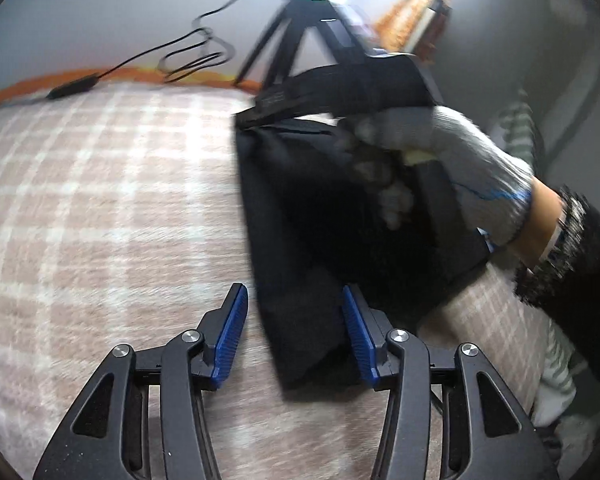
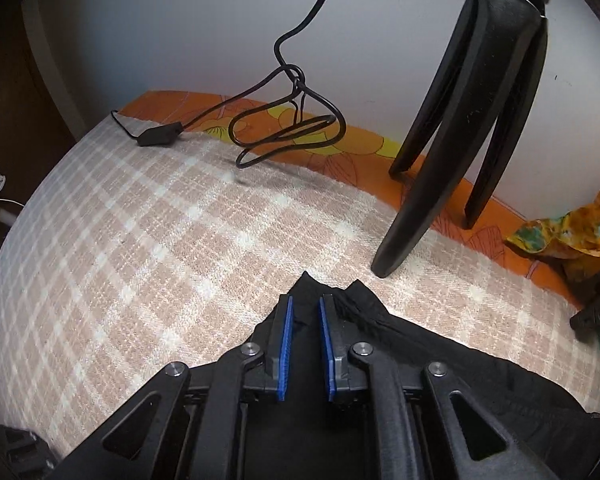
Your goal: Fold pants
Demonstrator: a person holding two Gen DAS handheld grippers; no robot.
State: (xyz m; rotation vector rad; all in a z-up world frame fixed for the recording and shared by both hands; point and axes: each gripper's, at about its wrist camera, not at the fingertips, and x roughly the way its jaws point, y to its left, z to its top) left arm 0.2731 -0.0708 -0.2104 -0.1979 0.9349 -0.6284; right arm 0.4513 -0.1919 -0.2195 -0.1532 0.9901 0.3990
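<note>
Reaching across from the right, a gloved hand (image 1: 452, 160) in a pale knitted work glove grips the handle of the right gripper (image 2: 304, 312), with a bare wrist and a dark fuzzy sleeve (image 1: 572, 248) behind it. That claw angles steeply down, its ribbed blue pads nearly together, pinching a bunched, seamed edge of the black pants (image 2: 380, 332). The left gripper (image 1: 294, 320) also tilts downward, its claw apart, with a soft, folded end of the pants lying loosely between the pads. The pants are spread on a nubbly pink-and-white checked blanket (image 2: 160, 240) covering the bed. At the far side stand smooth black tripod legs (image 2: 460, 140) and a looped black cable (image 2: 284, 128).
</note>
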